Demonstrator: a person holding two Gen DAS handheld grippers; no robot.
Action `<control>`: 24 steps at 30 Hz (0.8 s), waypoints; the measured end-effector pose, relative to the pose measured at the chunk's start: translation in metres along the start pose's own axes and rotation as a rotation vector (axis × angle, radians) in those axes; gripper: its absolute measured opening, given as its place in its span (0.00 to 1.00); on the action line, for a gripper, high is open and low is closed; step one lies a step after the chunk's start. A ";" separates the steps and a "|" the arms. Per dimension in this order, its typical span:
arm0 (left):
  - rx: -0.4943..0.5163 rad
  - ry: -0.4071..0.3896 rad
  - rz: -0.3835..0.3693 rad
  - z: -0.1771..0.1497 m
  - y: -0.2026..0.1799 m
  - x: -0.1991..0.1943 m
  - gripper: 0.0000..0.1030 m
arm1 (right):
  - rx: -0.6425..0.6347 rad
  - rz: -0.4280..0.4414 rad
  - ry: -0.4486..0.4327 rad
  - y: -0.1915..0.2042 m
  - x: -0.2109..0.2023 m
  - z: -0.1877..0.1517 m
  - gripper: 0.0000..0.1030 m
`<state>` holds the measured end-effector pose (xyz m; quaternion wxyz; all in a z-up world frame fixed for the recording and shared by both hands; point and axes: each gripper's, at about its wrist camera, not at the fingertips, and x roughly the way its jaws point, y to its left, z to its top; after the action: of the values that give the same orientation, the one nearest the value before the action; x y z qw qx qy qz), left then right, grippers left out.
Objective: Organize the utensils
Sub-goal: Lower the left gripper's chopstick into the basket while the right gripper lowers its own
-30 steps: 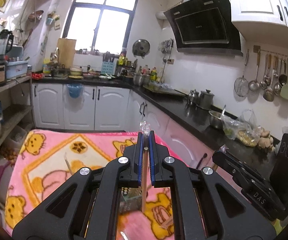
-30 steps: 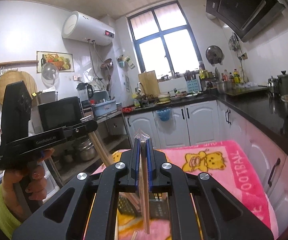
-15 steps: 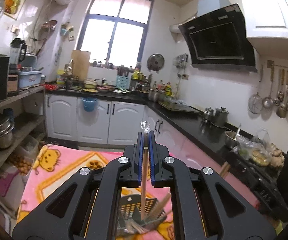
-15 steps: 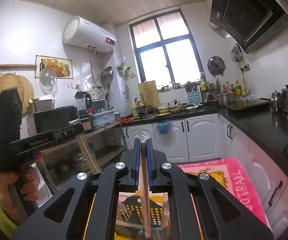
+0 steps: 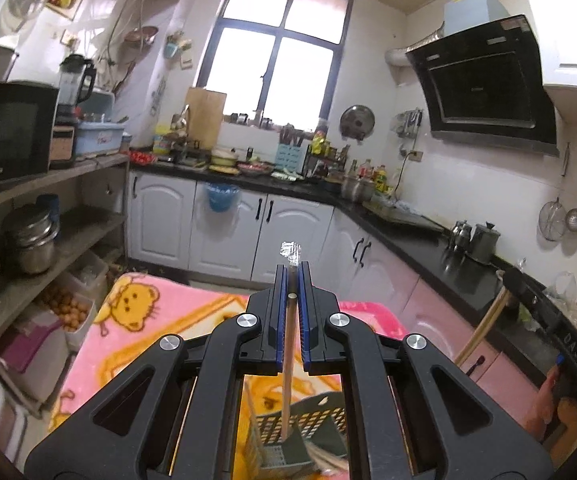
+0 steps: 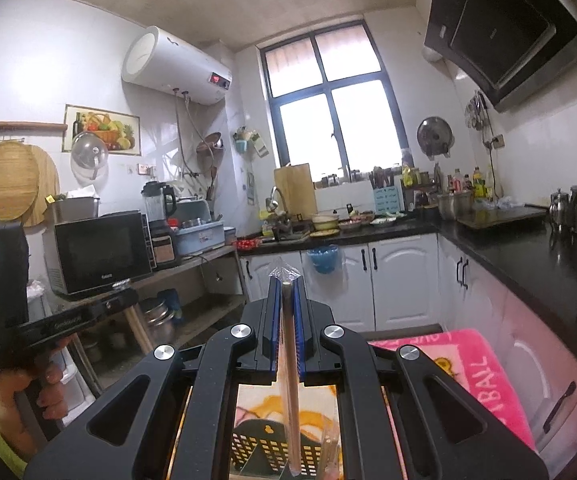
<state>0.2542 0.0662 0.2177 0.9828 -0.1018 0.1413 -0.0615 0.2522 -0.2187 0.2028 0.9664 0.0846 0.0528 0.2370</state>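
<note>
**Both tools clamped on chopsticks over basket**

Left tool [image 5: 293, 280] grips one chopstick [image 5: 287, 376], tip hanging inside the basket [image 5: 308, 420] rim. Right tool [image 6: 286, 284] grips another chopstick [image 6: 290, 400], tip just above the basket [image 6: 264, 446]. Basket sits on pink blanket [image 5: 148, 320]. Black worktop [image 5: 428, 240] edge runs close along the right; shelf [image 5: 68, 232] on the left. Open room ahead.

A pink blanket [image 5: 160, 320] printed with yellow cartoon bears covers the table. The perforated utensil basket [image 5: 308, 420] is dark green. Both black grippers have blue pads [image 5: 281, 320]. The chopsticks [image 5: 288, 360] are pale tan wood. Cabinets [image 5: 228, 232] are white, the countertop [image 5: 428, 240] black.
</note>
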 end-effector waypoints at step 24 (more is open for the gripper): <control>0.045 0.154 0.029 -0.076 0.014 0.046 0.03 | -0.005 -0.031 0.106 -0.001 0.051 -0.063 0.06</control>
<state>0.2772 0.0591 0.1311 0.9719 -0.0725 0.2163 -0.0582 0.2890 -0.1867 0.1374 0.9660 0.0686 0.1045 0.2265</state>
